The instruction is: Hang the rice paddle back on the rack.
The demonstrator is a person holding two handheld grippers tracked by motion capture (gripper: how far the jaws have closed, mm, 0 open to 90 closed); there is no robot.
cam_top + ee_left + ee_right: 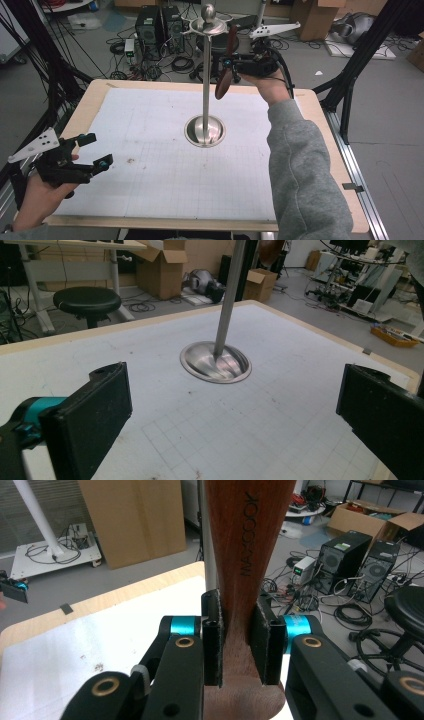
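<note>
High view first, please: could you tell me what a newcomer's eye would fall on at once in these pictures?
The tall polished steel stand, with its round dished base, rises from the middle of the white gridded mat. Beside its upper pole, the right gripper is clamped on a dark brown wooden utensil, held roughly upright. The left gripper hovers open near the table's front left corner.

A grey sweatshirt sleeve (300, 165) covers the right arm; both grippers look black with teal fittings and brass-coloured screws.
</note>
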